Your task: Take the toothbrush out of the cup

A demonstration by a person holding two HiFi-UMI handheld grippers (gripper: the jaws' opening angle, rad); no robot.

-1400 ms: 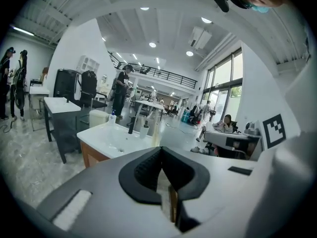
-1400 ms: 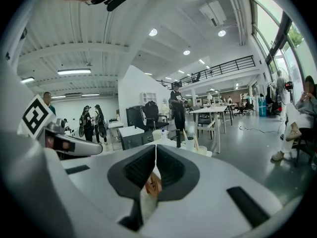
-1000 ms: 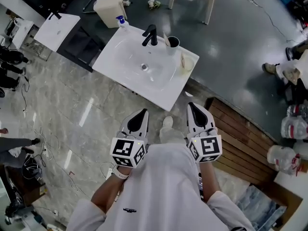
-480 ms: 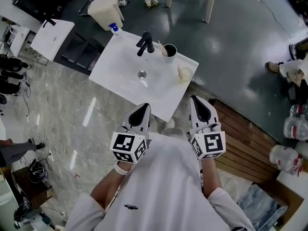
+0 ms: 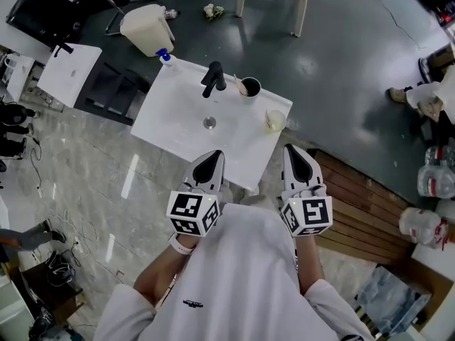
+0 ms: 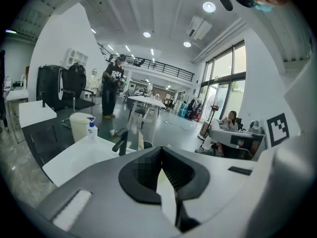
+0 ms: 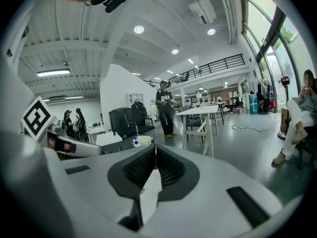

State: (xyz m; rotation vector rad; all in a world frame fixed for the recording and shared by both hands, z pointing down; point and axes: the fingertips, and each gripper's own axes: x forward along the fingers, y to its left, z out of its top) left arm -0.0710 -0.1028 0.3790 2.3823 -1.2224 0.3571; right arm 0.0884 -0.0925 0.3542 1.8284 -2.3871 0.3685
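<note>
White basin top [image 5: 178, 119] bears faucet [image 5: 213, 79], cup [image 5: 249, 87], bottle [image 5: 164, 55], perhaps a bowl [image 5: 275, 120].

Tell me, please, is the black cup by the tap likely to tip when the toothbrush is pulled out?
Possibly: the cup looks small and stands free on the smooth sink, so it may slide. The toothbrush leans on its rim, so a sideways pull could tip it.

Cup [image 5: 251, 88]: dark, round, upright, mouth open to the camera; upper centre of the head view, on the far right part of the white basin top [image 5: 170, 112]. Toothbrush [image 5: 242, 84]: pale, slim, stands inside the cup, leaning on its left rim; bristles too small to tell
</note>
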